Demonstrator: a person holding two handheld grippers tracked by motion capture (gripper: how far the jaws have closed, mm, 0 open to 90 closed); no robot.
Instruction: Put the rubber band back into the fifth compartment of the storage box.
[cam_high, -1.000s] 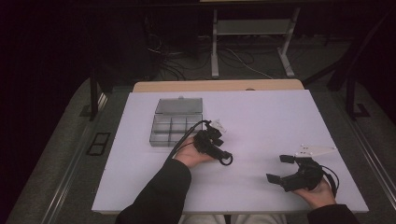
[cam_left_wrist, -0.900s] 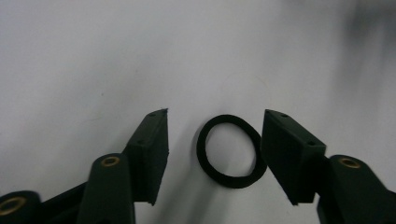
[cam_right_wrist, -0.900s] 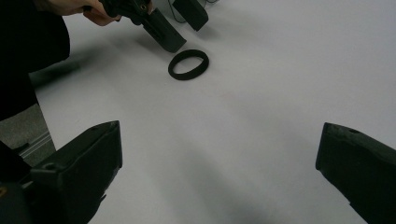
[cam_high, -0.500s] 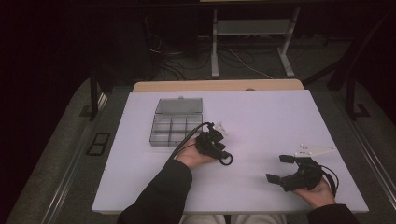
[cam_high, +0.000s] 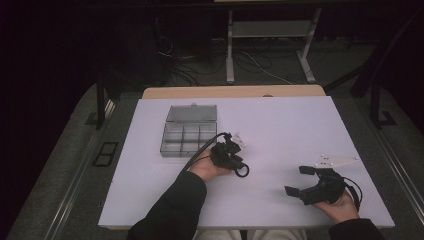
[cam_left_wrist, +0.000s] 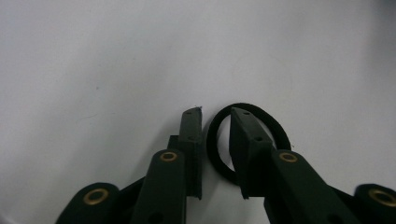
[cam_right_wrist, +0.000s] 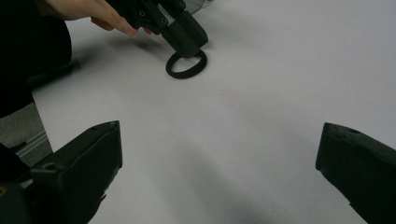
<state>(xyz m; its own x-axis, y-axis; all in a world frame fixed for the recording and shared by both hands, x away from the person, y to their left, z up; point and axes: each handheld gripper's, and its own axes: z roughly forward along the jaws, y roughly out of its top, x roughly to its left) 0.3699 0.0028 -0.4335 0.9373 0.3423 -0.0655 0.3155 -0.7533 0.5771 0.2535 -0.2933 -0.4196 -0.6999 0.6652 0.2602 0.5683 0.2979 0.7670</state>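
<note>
The left tool (cam_high: 239, 165) has shifted slightly rightward over the black ring (cam_left_wrist: 243, 142).

A white table (cam_high: 300, 130) with a wooden strip along its far edge carries a clear compartmented box (cam_high: 189, 135), lid open, at its left-centre. A black elastic ring (cam_left_wrist: 219, 140) lies flat nearer the middle, just beside the box.

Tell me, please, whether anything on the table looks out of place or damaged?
Nothing stands out. The compartment box sits square with its lid up, and the black hair tie lies flat, unbroken, at the left gripper.
</note>
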